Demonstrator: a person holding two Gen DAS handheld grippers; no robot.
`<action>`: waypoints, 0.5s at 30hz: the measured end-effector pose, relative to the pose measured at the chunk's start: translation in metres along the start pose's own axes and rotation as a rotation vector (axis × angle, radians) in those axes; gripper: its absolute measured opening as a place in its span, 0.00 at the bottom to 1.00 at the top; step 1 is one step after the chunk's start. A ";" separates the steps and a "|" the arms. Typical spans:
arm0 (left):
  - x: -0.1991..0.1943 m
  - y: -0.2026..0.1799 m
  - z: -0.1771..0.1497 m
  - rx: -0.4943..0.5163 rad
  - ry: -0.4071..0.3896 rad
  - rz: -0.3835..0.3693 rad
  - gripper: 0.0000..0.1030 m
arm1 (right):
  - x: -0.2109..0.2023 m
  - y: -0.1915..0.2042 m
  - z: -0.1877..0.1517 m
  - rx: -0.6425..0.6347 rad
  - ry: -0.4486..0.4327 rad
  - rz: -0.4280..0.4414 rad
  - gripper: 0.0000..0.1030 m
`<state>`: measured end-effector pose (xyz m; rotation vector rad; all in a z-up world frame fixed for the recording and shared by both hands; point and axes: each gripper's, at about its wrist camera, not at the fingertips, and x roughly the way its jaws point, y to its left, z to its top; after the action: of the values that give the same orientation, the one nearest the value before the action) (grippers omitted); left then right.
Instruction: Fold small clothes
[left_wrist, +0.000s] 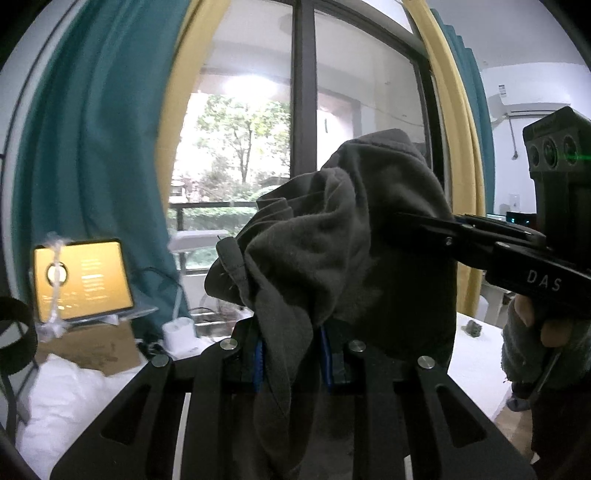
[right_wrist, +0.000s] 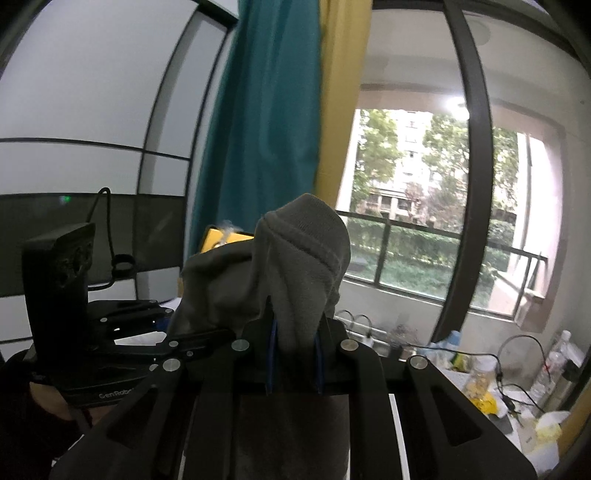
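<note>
Here both grippers are lifted in the air in front of a big window (left_wrist: 258, 147), and one dark grey garment (left_wrist: 332, 236) hangs between them. In the left wrist view, the left gripper (left_wrist: 291, 354) has its jaws nearly closed on a bunch of the grey cloth; the blue pads (left_wrist: 258, 363) press on it from both sides, and the rest of the cloth rises in a crumpled heap toward 12 o'clock. From 3 o'clock the right gripper (left_wrist: 413, 221) comes in and bites the same garment at its right edge; a hand (left_wrist: 546, 321) holds its handle.

In the right wrist view, the right gripper (right_wrist: 295, 350) is likewise almost shut on the garment (right_wrist: 303, 258), with a ribbed hem standing up toward 12 o'clock. The left gripper (right_wrist: 207, 338) is at 9 o'clock, touching the cloth.

A teal curtain (left_wrist: 92, 147) and a yellow curtain (left_wrist: 177, 122) hang at 10 o'clock in the left view. A yellow lit screen (left_wrist: 83, 280) stands at 9 o'clock, and a white table (left_wrist: 476, 358) lies at 4 o'clock.
</note>
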<state>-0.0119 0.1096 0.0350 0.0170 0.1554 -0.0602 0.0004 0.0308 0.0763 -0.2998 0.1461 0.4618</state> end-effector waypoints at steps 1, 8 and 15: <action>-0.003 0.002 0.000 0.005 -0.002 0.008 0.21 | 0.003 0.005 0.001 -0.005 -0.002 0.012 0.17; -0.023 0.035 -0.008 -0.003 -0.009 0.074 0.21 | 0.023 0.037 0.009 -0.032 -0.004 0.081 0.17; -0.038 0.063 -0.016 -0.015 0.000 0.141 0.21 | 0.037 0.070 0.014 -0.049 -0.008 0.162 0.17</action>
<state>-0.0482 0.1752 0.0261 0.0129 0.1547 0.0814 0.0016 0.1105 0.0645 -0.3360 0.1519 0.6278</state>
